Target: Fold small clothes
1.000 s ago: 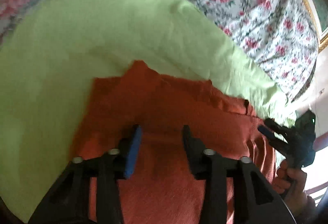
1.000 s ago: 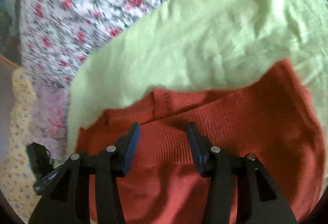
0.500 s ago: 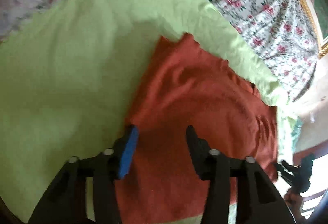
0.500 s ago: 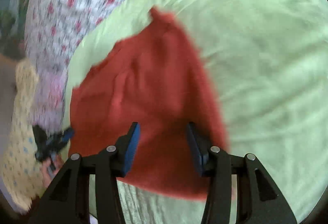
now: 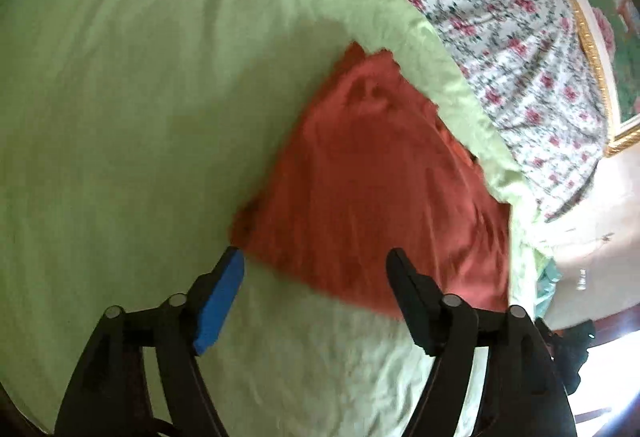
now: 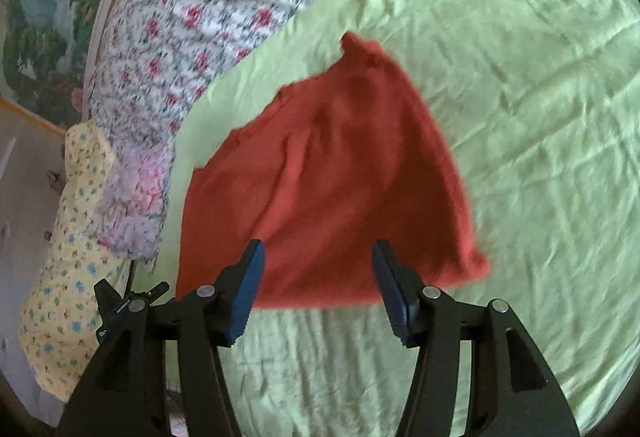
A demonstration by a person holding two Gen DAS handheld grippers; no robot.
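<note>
A small rust-red knit garment (image 5: 372, 181) (image 6: 332, 189) lies flat on the light green bed sheet (image 5: 132, 109) (image 6: 540, 97). My left gripper (image 5: 314, 265) hovers over its near edge, jaws opening, nothing between the pads. My right gripper (image 6: 316, 257) hangs over the garment's near hem, jaws opening too, and they pinch no cloth. In the left wrist view the right gripper (image 5: 568, 349) shows dark at the lower right edge. The left gripper (image 6: 124, 305) appears at the lower left of the right wrist view.
A floral rose-patterned cover (image 5: 500, 17) (image 6: 192, 17) runs along the far side of the bed. A yellow flowered cushion (image 6: 68, 237) and a pale pink cloth (image 6: 136, 205) lie at the bed's edge. A gold-framed picture (image 5: 596, 49) hangs behind.
Both grippers have pulled back from the red garment and widened their jaws. The garment, close under the fingers before, now lies spread on the sheet farther away.
</note>
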